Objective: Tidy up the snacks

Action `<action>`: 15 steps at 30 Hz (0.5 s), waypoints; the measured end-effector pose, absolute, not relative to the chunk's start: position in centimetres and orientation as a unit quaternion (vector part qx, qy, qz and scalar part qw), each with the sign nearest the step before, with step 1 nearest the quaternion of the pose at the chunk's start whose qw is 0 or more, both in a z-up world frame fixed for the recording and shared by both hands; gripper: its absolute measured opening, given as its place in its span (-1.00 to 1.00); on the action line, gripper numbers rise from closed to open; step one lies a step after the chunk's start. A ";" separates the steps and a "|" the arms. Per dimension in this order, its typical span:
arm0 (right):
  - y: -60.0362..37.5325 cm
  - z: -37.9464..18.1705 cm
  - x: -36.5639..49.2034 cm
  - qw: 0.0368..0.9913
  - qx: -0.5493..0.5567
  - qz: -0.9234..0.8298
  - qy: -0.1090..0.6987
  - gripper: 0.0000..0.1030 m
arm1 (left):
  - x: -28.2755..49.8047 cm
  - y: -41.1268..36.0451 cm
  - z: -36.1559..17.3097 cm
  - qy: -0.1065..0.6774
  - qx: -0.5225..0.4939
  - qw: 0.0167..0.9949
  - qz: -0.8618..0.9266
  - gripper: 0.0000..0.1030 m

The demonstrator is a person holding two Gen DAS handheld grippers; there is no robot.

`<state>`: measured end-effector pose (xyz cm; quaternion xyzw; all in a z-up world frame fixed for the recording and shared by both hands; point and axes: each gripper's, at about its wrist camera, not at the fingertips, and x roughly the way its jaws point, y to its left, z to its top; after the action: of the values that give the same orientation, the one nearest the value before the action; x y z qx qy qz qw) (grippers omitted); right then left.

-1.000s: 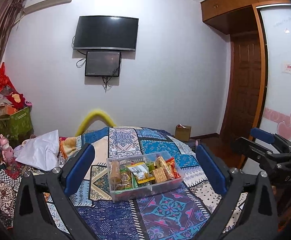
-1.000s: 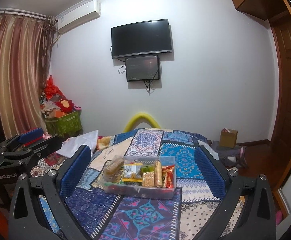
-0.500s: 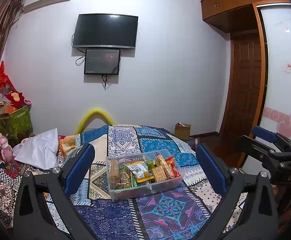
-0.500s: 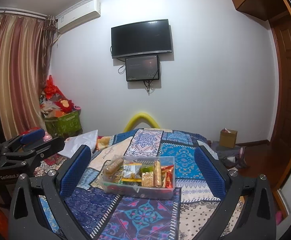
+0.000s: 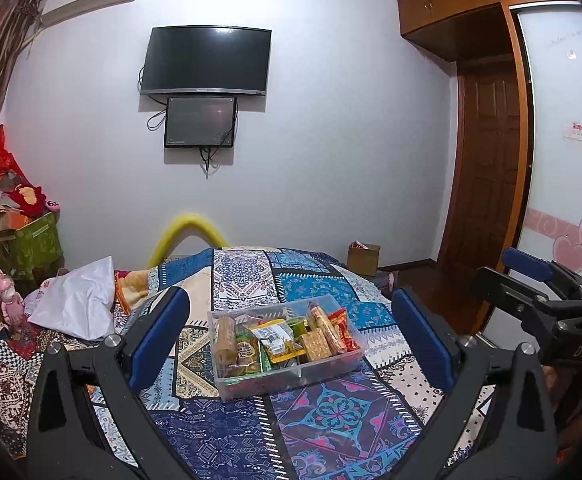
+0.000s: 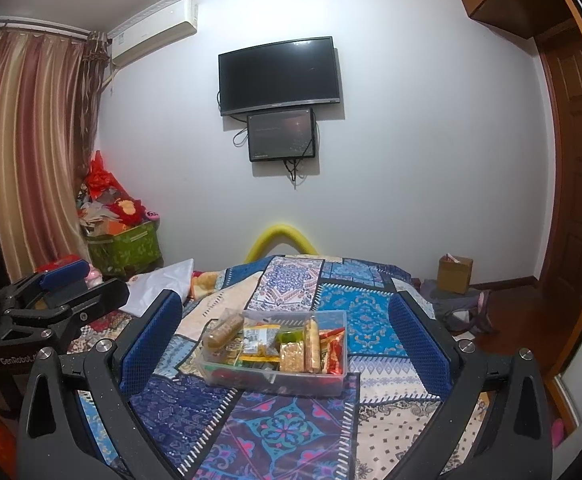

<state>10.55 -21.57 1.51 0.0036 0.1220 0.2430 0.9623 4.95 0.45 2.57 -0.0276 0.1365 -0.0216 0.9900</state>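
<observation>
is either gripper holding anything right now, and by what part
Nothing is held. The left gripper and right gripper are both open and empty, apart from the clear box of snacks on the bed.

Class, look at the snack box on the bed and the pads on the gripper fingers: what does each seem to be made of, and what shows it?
Snack box: clear, glossy plastic, probably rigid; the packets show through its walls. Finger pads: blue, matte, grid-textured, likely rubber or foam.
</observation>
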 end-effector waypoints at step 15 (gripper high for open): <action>-21.6 1.5 10.5 0.962 0.004 0.243 0.123 1.00 | 4.9 0.5 2.7 0.139 -0.027 0.990 -0.025 0.99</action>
<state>10.52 -21.63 1.51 0.0042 0.1232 0.2428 0.9622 4.93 0.45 2.72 -0.0269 0.1388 -0.0246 0.9896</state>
